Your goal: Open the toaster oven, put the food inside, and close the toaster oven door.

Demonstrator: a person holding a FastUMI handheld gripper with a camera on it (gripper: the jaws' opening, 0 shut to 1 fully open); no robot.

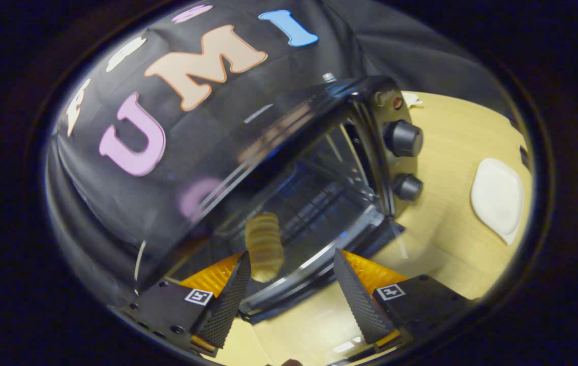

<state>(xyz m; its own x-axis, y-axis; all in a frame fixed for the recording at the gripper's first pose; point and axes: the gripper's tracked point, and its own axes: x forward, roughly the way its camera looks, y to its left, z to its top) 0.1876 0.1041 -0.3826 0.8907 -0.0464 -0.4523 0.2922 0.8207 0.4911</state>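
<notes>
A black toaster oven (365, 101) stands on the pale wooden table (446, 254), with its two knobs (403, 138) on the right-hand panel. Its glass door (227, 168) is not flat against the front; it leans out towards me and mirrors the booth's wall. The door's dark lower bar (314, 269) runs just ahead of my fingers. Through the glass I see a ridged golden bread roll (264, 246) lying inside, with the wire rack (329, 193) beyond it. My gripper (291, 300) is open, its two black ribbed fingers (225, 300) wide apart with nothing between them.
A flat white dish (497, 198) lies on the table to the right of the oven. Bare tabletop stretches between it and the oven's knob panel. Black cloth closes off the space behind and to the left of the oven.
</notes>
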